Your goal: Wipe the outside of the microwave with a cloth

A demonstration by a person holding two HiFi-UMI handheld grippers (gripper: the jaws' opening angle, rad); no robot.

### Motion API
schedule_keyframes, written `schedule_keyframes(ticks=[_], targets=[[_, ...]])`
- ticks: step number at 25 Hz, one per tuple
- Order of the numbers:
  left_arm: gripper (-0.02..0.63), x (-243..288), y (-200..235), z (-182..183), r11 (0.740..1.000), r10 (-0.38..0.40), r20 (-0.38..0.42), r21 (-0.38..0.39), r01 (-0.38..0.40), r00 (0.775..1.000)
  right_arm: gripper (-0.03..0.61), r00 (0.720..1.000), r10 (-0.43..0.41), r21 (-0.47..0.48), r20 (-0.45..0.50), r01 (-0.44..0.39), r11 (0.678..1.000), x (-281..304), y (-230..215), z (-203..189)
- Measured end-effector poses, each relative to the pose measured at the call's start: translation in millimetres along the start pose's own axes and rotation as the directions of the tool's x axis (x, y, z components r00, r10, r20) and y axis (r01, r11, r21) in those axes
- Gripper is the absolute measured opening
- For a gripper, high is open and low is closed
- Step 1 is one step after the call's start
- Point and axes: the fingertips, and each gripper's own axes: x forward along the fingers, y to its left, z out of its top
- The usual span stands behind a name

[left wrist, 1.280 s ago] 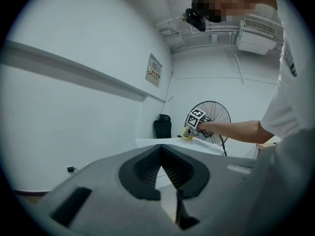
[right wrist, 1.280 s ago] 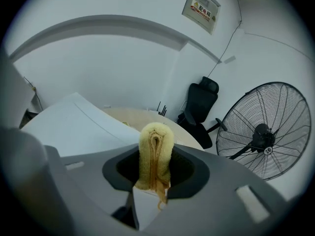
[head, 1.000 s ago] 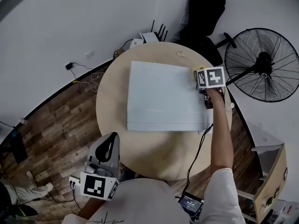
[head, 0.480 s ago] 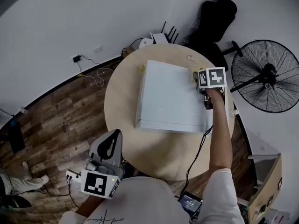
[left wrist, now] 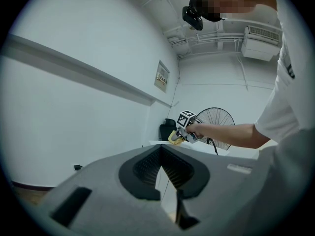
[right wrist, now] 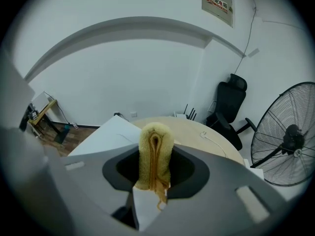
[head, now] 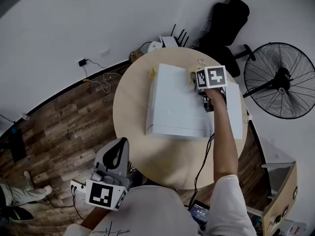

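The white microwave (head: 174,104) stands on a round wooden table (head: 130,102). My right gripper (head: 196,81) is over the far right part of its top, shut on a folded yellow cloth (head: 192,76). In the right gripper view the cloth (right wrist: 154,154) stands pinched between the jaws, with the microwave's white top (right wrist: 106,134) under and ahead of it. My left gripper (head: 117,149) is held low by the person's body, off the table's near edge, with its jaws together and nothing in them. The left gripper view shows its own jaws (left wrist: 165,181) and, far off, the right gripper (left wrist: 183,132) with the cloth (left wrist: 174,138).
A large standing fan (head: 280,80) is to the right of the table and a black office chair (head: 224,21) behind it. A router (head: 170,39) sits by the wall. A white cable (head: 202,63) lies on the table's far side. Cords trail over the wooden floor (head: 64,127).
The right gripper has slid left with the cloth, from the microwave's right edge onto its top. The head view has shifted a little. The left gripper has stayed put.
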Motion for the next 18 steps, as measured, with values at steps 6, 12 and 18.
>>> schedule_keyframes(ticks=[6, 12, 18], targets=[[-0.011, -7, 1, 0, 1.0, 0.001, -0.001, -0.003, -0.001, 1.0, 0.132, 0.999, 0.041, -0.026, 0.018, -0.041, 0.999, 8, 35, 15], [-0.011, -16, 7, -1, 1.0, 0.025, 0.002, -0.014, -0.025, 1.0, 0.132, 0.997, 0.073, -0.066, 0.029, -0.071, 0.995, 13, 65, 26], [-0.011, -24, 7, 0, 0.999, 0.049, 0.008, -0.016, -0.049, 0.999, 0.132, 0.991, 0.13, -0.089, 0.041, -0.126, 0.988, 18, 97, 38]])
